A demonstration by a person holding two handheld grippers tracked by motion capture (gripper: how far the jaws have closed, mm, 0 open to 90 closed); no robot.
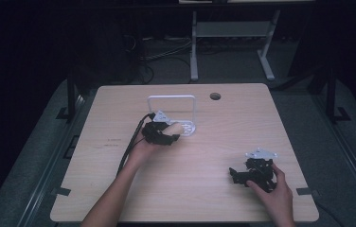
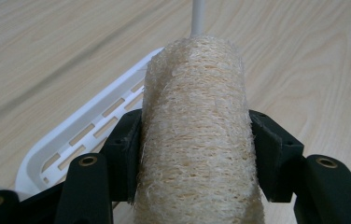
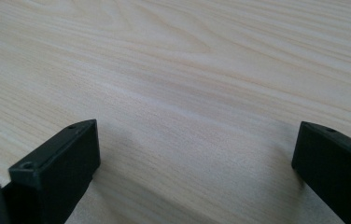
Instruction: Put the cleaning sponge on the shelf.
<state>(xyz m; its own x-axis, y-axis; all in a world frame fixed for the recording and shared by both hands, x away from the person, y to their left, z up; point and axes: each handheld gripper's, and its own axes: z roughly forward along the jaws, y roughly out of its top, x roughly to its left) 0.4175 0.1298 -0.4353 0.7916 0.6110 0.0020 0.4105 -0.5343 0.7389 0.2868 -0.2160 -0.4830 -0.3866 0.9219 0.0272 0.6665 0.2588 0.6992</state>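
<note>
Left tool (image 2: 194, 154): clamped on a pale loofah roll (image 2: 194, 140), just at the white rack's (image 1: 184, 126) near edge, possibly over its slotted tray.
Right tool (image 3: 197, 172): jaws wide apart, nothing between them, low over bare table (image 1: 214, 189), well right of the rack.

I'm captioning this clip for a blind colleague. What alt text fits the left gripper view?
A pale, fibrous loofah roll is clamped between the left gripper's two black jaws, filling the centre. Behind it a white slotted tray with a thin white upright rod rests on the light wooden table.
</note>
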